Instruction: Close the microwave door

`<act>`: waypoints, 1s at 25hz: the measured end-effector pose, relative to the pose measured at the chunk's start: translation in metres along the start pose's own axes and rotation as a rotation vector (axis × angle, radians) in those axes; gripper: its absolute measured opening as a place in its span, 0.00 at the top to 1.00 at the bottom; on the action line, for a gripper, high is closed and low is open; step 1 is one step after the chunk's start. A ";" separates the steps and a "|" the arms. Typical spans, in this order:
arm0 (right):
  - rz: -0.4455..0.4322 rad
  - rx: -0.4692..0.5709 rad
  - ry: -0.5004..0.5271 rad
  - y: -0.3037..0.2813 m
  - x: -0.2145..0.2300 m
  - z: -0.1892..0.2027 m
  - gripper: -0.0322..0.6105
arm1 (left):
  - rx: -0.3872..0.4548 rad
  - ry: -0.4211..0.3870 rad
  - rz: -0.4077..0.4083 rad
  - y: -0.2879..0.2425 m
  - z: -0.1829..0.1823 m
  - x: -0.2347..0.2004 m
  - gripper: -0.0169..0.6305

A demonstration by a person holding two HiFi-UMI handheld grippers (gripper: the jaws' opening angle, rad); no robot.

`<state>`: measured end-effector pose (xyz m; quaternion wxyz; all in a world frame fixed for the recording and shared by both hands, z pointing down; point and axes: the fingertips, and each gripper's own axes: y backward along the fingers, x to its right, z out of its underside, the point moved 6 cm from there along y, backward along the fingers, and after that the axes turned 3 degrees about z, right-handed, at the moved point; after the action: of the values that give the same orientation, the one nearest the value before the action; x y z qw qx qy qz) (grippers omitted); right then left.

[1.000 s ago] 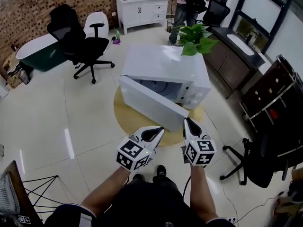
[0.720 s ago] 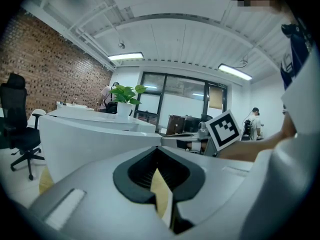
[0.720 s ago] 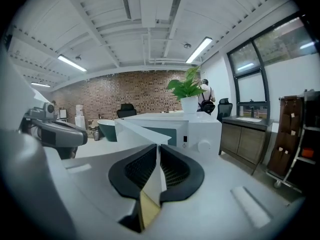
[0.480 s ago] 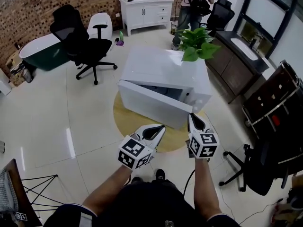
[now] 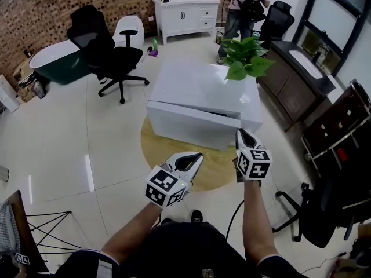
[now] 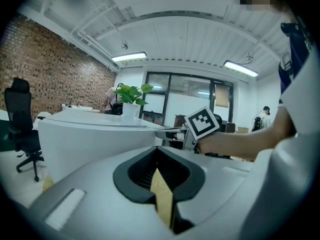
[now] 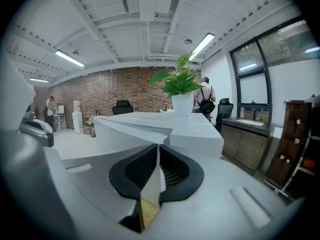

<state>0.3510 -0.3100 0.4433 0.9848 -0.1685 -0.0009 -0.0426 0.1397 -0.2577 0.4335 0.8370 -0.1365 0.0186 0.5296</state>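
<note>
Left gripper (image 5: 193, 160): jaws pressed together, empty, held in front of the microwave (image 5: 203, 88) and apart from it. Right gripper (image 5: 240, 134): jaws likewise together and empty, tip at the right end of the microwave door (image 5: 191, 126), which stands nearly shut, a narrow gap showing. Potted plant (image 5: 246, 55) on the microwave's far right corner; office chair (image 5: 110, 54) beyond its left side.

Plant (image 5: 246, 55) on microwave (image 5: 203, 100) (rear right); chair (image 5: 104, 51) left, cabinet (image 5: 185, 13) behind.
</note>
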 end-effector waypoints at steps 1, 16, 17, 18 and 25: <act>0.001 -0.001 0.001 -0.003 0.002 -0.001 0.92 | 0.001 -0.001 -0.004 -0.001 -0.001 -0.001 0.95; 0.051 0.019 -0.055 -0.014 0.004 -0.005 0.91 | 0.002 0.012 -0.032 -0.006 -0.003 -0.011 0.95; 0.060 0.021 -0.061 -0.014 0.004 -0.005 0.91 | 0.001 0.014 -0.033 -0.005 -0.002 -0.011 0.95; 0.069 0.021 -0.072 -0.015 0.005 -0.006 0.91 | 0.000 0.016 -0.035 -0.004 -0.001 -0.011 0.95; 0.221 -0.004 -0.233 -0.031 0.008 -0.013 0.90 | 0.004 0.032 -0.060 0.005 0.002 -0.017 0.95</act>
<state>0.3565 -0.3442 0.4413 0.9764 -0.1732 -0.0964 0.0859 0.1277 -0.2705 0.4379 0.8524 -0.1436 0.0289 0.5020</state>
